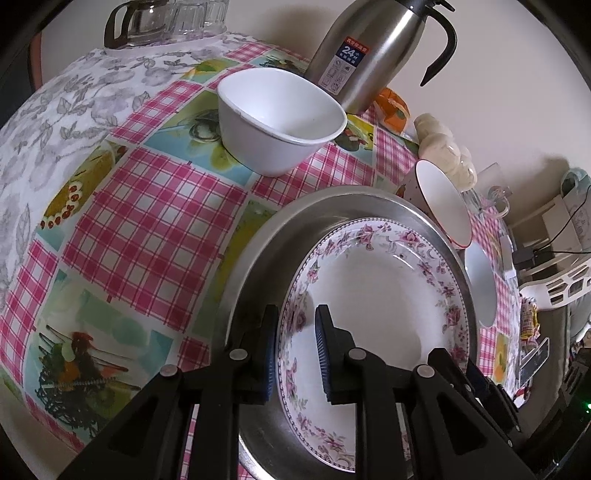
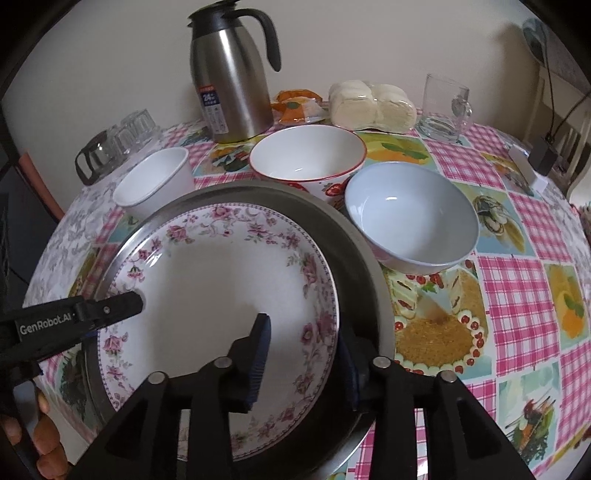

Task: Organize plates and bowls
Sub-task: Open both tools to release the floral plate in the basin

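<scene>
A floral-rimmed white plate lies inside a larger steel plate. My left gripper straddles the floral plate's left rim, one finger outside and one inside; it also shows in the right wrist view. My right gripper straddles the right rim the same way. Both look closed on the rim. A white square bowl, a red-rimmed bowl and a pale blue bowl stand behind.
A steel thermos jug stands at the back. A glass pot with cups, a bag of buns, an orange packet and a glass mug line the table's far edge.
</scene>
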The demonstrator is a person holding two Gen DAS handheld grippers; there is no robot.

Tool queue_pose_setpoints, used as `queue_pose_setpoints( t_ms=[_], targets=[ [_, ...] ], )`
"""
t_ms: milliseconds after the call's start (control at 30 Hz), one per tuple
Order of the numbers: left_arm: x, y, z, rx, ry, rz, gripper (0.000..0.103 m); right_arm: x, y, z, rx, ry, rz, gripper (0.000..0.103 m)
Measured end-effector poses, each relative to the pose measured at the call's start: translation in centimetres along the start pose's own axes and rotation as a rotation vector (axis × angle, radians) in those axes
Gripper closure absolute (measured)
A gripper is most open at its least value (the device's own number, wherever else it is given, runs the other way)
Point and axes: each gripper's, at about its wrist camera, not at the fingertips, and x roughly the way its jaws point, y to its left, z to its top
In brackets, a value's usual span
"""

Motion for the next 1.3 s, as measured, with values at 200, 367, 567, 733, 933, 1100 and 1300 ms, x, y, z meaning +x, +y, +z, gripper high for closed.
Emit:
queue_pose_setpoints(
  t_ms=[200, 367, 567, 733, 933, 1100, 1300],
  targets=[
    [-0.2, 0.6, 0.4, -0.017, -0.020, -0.018, 0.083, -0.1, -0.1, 0.0, 0.004, -0.002, 0.019, 0.059],
    [-0.1, 0.5, 0.5, -0.002, -0.035, -0.019, 0.083, 0.0, 0.2, 0.0, 0.005, -0.007, 0.020, 0.054],
    [0.2, 0.4, 0.9, 0.016, -0.058, -0.025, 0.083, 0.1, 0.4, 0.0, 0.003, -0.017, 0.027, 0.050],
    [0.4, 0.3, 1.1, 0.033, -0.059, -0.013, 0.083, 0.1, 0.4, 0.1, 0.005, -0.015, 0.042, 0.046],
    [0.2, 0.0, 1.1, 0.049, -0.046, -0.004, 0.081, -0.5, 0.6, 0.3, -0.005, -0.026, 0.041, 0.036],
    [-1.0, -0.4, 1.1, 0.074, -0.064, -0.003, 0.068, -1.6, 0.0, 0.6, 0.015, -0.058, 0.019, 0.035],
    [-3.1, -1.8, 0.8, 0.134, -0.097, 0.005, 0.052, -2.9, -0.3, 0.9, 0.020, -0.094, 0.005, 0.032]
  ],
)
